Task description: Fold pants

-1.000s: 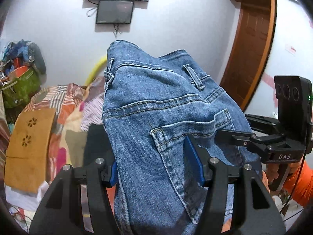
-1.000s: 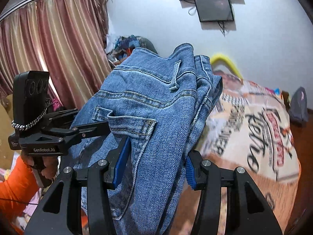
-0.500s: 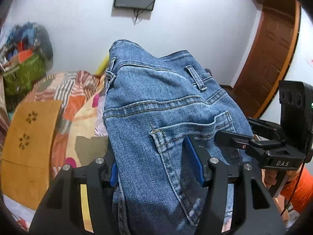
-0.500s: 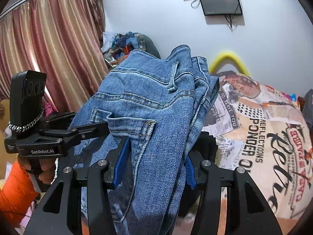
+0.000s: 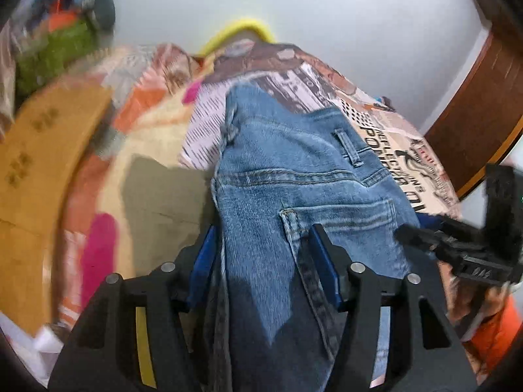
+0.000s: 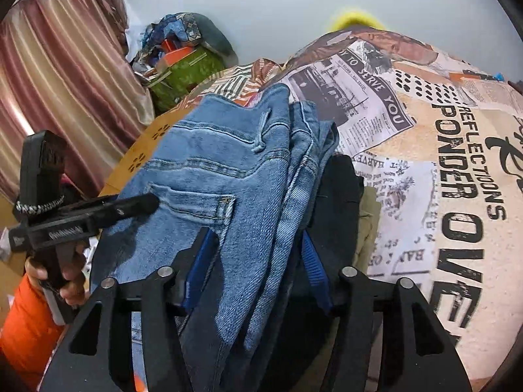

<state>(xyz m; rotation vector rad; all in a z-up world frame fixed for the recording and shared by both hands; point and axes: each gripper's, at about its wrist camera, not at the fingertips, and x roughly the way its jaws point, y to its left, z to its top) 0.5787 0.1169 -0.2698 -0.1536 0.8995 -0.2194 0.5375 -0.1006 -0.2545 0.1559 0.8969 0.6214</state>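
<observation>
Blue denim jeans [image 5: 294,176] are folded and held up between both grippers, waistband away from me, back pocket facing up. My left gripper [image 5: 261,261] is shut on the jeans, blue pads pressing the fabric on both sides. My right gripper [image 6: 255,261] is shut on the same jeans [image 6: 222,170] near the stacked waistband edges. The jeans hang over the printed bedspread [image 6: 441,163]. Each gripper shows in the other's view: the right one at the right edge [image 5: 464,254], the left one at the left edge [image 6: 81,215].
A dark garment [image 6: 340,196] and an olive garment [image 5: 157,196] lie on the bed under the jeans. A wooden board [image 5: 42,150] lies at the left. A pile of bags and clothes [image 6: 183,52] sits by the curtain [image 6: 59,98]. A wooden door [image 5: 474,130] stands at right.
Both grippers have tipped forward and down with the jeans, bringing them from held high against the wall to low over the bed. Both stay shut on the fabric.
</observation>
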